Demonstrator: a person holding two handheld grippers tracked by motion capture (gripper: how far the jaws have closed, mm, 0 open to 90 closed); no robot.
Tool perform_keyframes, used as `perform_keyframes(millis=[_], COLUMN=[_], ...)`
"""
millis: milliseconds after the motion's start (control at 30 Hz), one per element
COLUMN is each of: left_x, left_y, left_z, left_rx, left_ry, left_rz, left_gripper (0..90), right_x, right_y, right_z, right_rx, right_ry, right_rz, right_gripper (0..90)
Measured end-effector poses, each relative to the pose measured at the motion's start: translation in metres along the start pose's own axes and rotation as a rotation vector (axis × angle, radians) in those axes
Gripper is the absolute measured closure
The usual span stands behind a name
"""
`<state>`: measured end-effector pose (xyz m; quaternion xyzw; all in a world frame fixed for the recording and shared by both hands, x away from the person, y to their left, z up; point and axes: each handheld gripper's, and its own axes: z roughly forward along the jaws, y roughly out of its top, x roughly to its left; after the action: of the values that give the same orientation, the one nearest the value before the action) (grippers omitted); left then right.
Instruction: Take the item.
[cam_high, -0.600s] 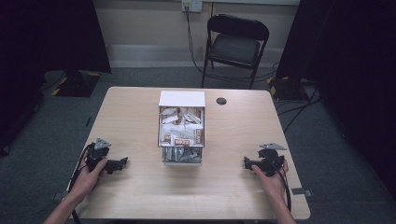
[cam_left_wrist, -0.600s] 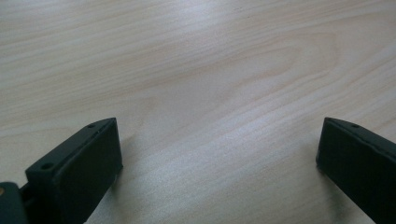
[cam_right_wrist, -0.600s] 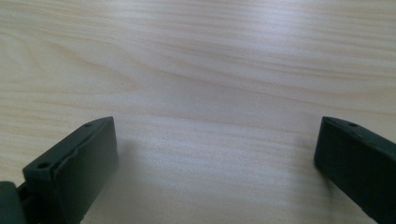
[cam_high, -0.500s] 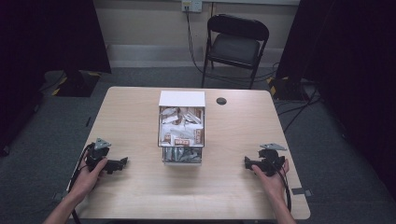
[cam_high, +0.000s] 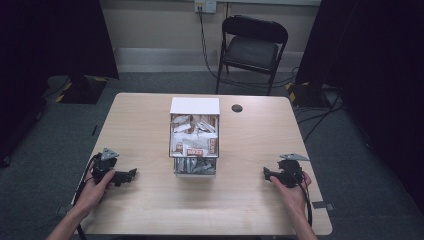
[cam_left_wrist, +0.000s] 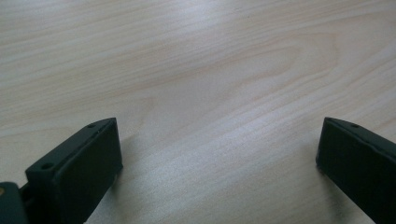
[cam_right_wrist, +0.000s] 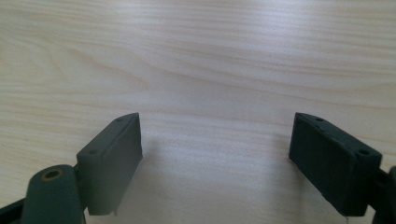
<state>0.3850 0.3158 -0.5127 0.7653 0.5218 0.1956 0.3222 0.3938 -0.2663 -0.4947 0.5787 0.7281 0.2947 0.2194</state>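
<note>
Currently, both grippers rest low on the wooden table (cam_high: 150, 125), one at each near side, each held in a hand. The left gripper (cam_high: 131, 173) sits near the table's left edge with its jaws pointing toward the middle; in the left gripper view its jaws stand spread wide, with bare wood grain between them. The right gripper (cam_high: 265, 173) sits near the right edge, jaws likewise pointing inward; in the right gripper view its jaws are also spread wide over bare tabletop. Neither gripper grips anything. Between them, well apart from both, stands a clear box (cam_high: 194, 140) at the table's centre, filled with small packets (cam_high: 195, 150); its white lid panel (cam_high: 195, 105) lies at the far side. A small dark disc (cam_high: 237, 108) lies just right of that panel.
</note>
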Motion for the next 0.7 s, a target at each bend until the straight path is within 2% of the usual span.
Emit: perform_keyframes(millis=[67, 100, 200, 333, 467, 500, 700], left_x=[0.0, 0.0, 0.0, 0.0, 0.0, 0.0, 0.0], left_y=[0.0, 0.0, 0.0, 0.0, 0.0, 0.0, 0.0], left_z=[0.0, 0.0, 0.0, 0.0, 0.0, 0.0, 0.0], left_rx=[0.0, 0.0, 0.0, 0.0, 0.0, 0.0, 0.0], left_ry=[0.0, 0.0, 0.0, 0.0, 0.0, 0.0, 0.0], left_rz=[0.0, 0.0, 0.0, 0.0, 0.0, 0.0, 0.0], left_gripper=[0.0, 0.0, 0.0, 0.0, 0.0, 0.0, 0.0], right_x=[-0.001, -0.002, -0.002, 0.001, 0.004, 0.007, 0.014], right_y=[0.0, 0.001, 0.001, 0.002, 0.006, 0.008, 0.011], right_z=[-0.001, -0.003, -0.005, -0.008, -0.012, -0.016, -0.021], right_rx=[-0.004, -0.004, -0.012, -0.011, -0.019, -0.036, -0.055], right_ry=[0.013, 0.039, 0.046, 0.077, 0.088, 0.115, 0.159], right_rz=[0.012, 0.03, 0.029, 0.031, 0.026, 0.018, -0.009], right_gripper=[17.2, 18.5, 19.8, 23.0, 26.5, 29.8, 33.2])
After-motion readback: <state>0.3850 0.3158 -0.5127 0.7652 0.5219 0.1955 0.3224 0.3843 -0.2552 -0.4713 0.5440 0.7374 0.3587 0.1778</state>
